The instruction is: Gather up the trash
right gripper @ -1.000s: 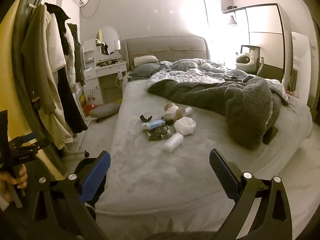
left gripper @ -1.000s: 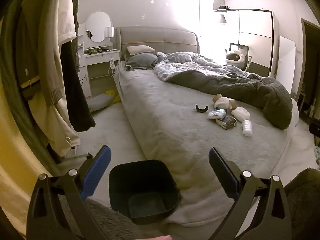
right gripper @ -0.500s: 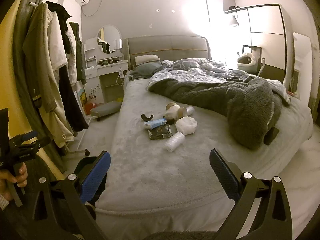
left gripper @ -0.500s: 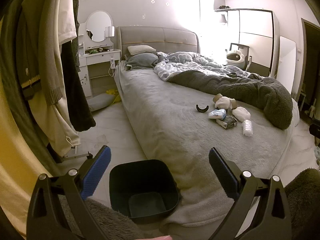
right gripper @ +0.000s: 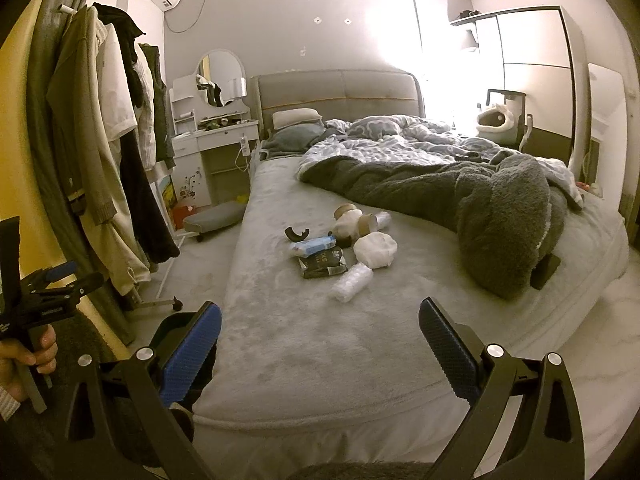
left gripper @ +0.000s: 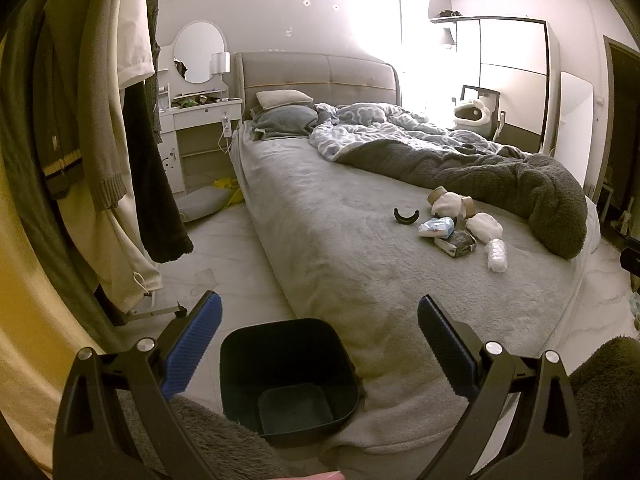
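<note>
Nearest, we list the left gripper [left gripper: 318, 346], jaws spread wide and empty, its blue pads framing the dark bin [left gripper: 289, 376]. The bin stands open on the floor against the foot corner of the bed [left gripper: 340, 248]; we see nothing inside it.

Next, the right gripper [right gripper: 320, 346], likewise wide apart and holding nothing, hovers above the foot end of the bed. At the left edge of the right wrist view we note a hand [right gripper: 24, 354] around the handle of the other gripper.

On the grey bed cover, mid-mattress, we record the trash in one loose cluster:
- a clear crumpled plastic wrap [right gripper: 352, 282], nearest the foot;
- a dark flat packet [right gripper: 323, 263], just beside it;
- a white and blue pack [right gripper: 313, 245], touching the packet's far edge;
- a white wad [right gripper: 375, 249], to the right of the packet;
- a black curved piece [right gripper: 297, 234], lying slightly apart on the left;
- cardboard rolls [right gripper: 366, 222] with another white wad, at the far side.

Beyond the cluster, a dark fleece blanket [right gripper: 492, 216] lies bunched on the right half, then a patterned duvet [right gripper: 400, 136] and pillows [right gripper: 296, 126] against the headboard.

Left of the bed, we enter hanging clothes [right gripper: 100, 152] on a rack, and farther off a white dressing table [right gripper: 212, 140] with an oval mirror.
</note>
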A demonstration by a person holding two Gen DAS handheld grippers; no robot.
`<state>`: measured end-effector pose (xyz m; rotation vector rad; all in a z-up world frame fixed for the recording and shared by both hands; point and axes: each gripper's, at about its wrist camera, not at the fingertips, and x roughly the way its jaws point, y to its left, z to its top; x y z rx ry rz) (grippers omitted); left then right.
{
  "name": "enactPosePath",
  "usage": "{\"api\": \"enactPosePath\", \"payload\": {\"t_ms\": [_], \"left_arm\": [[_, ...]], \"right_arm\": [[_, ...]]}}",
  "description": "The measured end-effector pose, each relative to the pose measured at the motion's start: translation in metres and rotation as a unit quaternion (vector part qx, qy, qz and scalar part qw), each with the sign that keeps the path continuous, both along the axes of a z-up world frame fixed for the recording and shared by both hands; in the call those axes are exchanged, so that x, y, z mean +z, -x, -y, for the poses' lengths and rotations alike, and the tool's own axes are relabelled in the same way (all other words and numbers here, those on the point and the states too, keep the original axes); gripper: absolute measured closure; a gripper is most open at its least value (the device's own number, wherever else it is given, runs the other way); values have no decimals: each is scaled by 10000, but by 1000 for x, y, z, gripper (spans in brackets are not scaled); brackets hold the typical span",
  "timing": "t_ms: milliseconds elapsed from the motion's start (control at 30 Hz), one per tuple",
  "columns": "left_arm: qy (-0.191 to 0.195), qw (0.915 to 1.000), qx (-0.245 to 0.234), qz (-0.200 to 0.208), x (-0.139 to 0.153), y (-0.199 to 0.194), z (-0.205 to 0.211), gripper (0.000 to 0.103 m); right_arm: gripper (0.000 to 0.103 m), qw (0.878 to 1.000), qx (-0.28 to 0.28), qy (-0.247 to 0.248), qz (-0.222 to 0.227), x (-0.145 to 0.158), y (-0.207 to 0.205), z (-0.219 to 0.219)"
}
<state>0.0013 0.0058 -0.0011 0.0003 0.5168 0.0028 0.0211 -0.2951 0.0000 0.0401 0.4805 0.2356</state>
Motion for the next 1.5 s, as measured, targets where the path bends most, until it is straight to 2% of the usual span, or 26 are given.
{"api": "enactPosePath", "payload": {"t_ms": [1500], "left_arm": [[-23, 10000, 10, -5, 0, 0, 2, 3]], "right_arm": [[3, 10000, 20, -17, -29, 0, -2, 2]]}}
